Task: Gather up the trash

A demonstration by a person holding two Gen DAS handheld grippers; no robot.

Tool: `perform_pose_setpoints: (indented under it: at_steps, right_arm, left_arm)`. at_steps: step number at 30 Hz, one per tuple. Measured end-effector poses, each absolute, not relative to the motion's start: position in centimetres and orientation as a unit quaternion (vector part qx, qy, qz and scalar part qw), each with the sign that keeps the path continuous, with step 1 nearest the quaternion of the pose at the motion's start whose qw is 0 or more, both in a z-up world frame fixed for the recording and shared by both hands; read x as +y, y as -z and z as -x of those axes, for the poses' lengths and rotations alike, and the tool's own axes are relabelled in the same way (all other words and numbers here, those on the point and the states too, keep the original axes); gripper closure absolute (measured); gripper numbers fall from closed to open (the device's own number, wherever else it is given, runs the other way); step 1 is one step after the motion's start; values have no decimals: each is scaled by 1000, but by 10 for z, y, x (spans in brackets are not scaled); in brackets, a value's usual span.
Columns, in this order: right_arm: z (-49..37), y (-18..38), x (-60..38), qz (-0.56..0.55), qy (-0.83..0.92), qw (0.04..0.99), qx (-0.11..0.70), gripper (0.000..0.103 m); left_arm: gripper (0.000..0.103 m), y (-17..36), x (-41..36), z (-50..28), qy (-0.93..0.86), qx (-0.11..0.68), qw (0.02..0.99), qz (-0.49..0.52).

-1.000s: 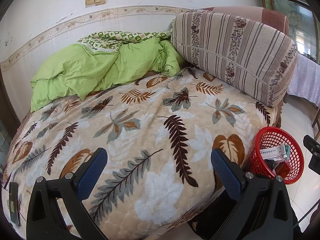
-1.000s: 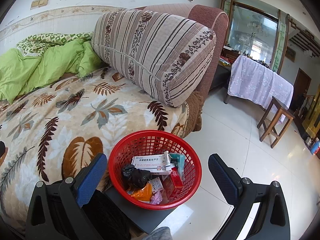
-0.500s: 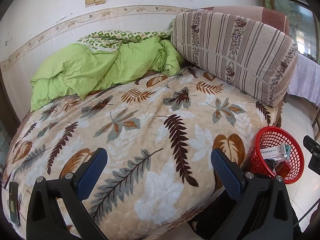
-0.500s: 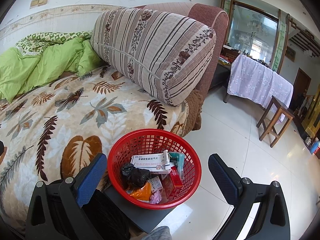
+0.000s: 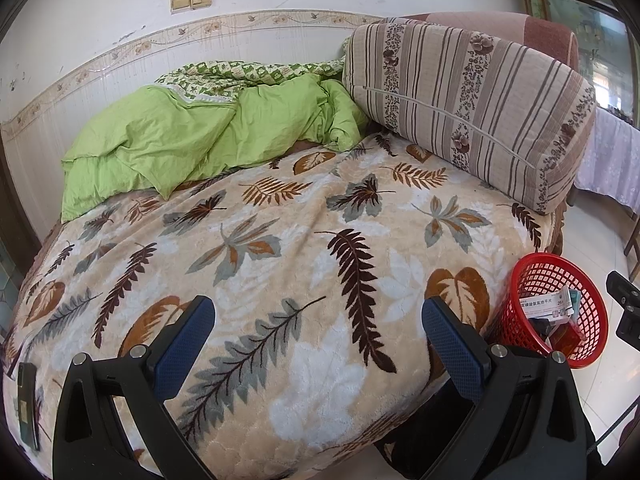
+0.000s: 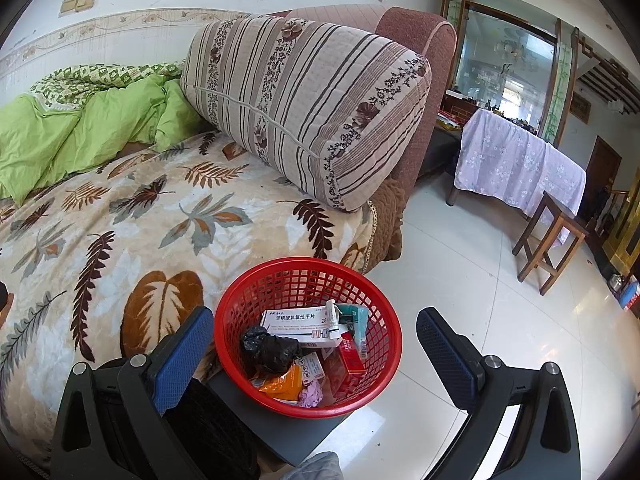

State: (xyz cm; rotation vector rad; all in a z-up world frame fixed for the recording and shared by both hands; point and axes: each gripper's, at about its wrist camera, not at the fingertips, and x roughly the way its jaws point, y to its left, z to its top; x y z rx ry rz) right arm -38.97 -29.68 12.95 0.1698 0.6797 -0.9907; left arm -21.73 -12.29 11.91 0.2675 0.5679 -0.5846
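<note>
Almost nothing differs from half a second ago. The left hand-held gripper (image 5: 318,330) hovers over the leaf-patterned blanket (image 5: 280,240) just as before, its blue-padded fingers (image 5: 182,344) spread wide apart with nothing between them. The red basket (image 5: 588,300) sits off to the right of this gripper at the bed's edge, in the same place it held in the earlier left wrist view.

The right hand-held gripper (image 6: 314,338) also has its fingers (image 6: 182,354) wide apart and empty. In its view the scene has slid only slightly: the striped bolster (image 6: 304,108) and the basket sit a touch further left than a second ago, a small drift of the camera rather than any change among the things.

The red basket (image 6: 384,364) lies directly ahead of the right gripper, between its two fingers and a little beyond the tips, resting on a dark grey surface (image 6: 280,428) beside the bed. The trash already lies inside it: a white medicine box (image 6: 296,324) across the middle, a crumpled black bag (image 6: 268,350) on the side toward the left finger, a red carton (image 6: 352,354) toward the right finger, an orange wrapper (image 6: 282,382) and a pink scrap (image 6: 310,394) nearest the gripper.

Beyond the left gripper's tips, a green quilt (image 5: 192,136) is bunched against the wall, touching the bolster's (image 5: 472,108) far end.
</note>
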Motion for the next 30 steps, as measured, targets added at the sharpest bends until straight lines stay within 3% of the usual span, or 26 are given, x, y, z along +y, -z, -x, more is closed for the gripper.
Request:
perform_pose_setpoints:
  at_steps: [30]
  right_arm:
    - [391, -129, -298, -83, 464, 821, 323, 1]
  left_arm:
    - [0, -119, -122, 217, 285, 274, 909, -131]
